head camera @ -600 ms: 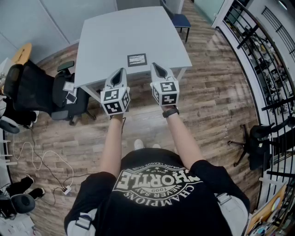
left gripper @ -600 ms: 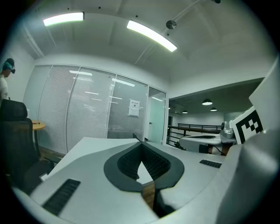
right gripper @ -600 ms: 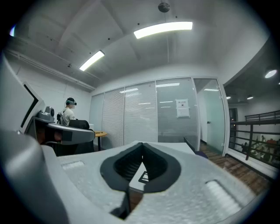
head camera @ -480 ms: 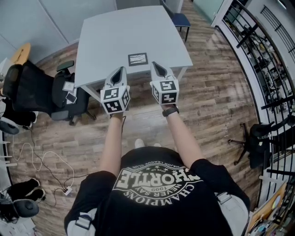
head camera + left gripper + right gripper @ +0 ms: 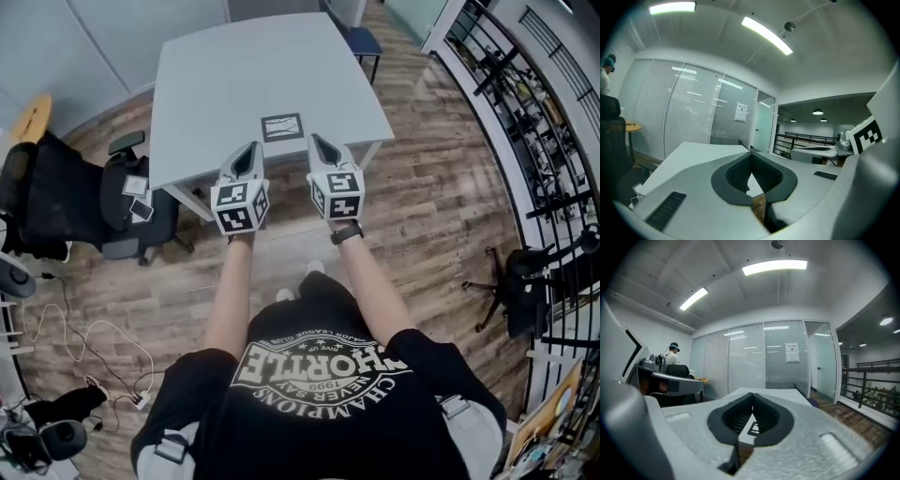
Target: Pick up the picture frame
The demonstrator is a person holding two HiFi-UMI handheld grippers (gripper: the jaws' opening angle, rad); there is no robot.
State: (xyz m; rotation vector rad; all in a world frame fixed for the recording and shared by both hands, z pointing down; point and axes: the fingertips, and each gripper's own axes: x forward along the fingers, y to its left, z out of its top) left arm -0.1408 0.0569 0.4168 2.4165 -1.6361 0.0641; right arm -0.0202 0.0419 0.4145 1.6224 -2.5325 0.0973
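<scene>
The picture frame (image 5: 282, 127), a small dark-edged square, lies flat near the front edge of the grey table (image 5: 234, 66). My left gripper (image 5: 250, 150) and right gripper (image 5: 316, 142) are held side by side in the air at that edge, just short of the frame and pointing towards it. Both are shut with nothing between their jaws. In the left gripper view the left gripper (image 5: 750, 155) has its dark pads closed tip to tip. Through the gap below the tips of the right gripper (image 5: 752, 397), the picture frame (image 5: 753, 428) shows on the tabletop.
A black office chair (image 5: 66, 192) stands left of the table and a blue chair (image 5: 366, 42) at its far end. Black railing (image 5: 525, 103) runs along the right, with a chair base (image 5: 511, 291) near it. Cables (image 5: 84, 328) lie on the wooden floor.
The person has stepped slightly towards the table; a foot now shows ahead. Both grippers stay shut and level, a touch nearer the frame.
</scene>
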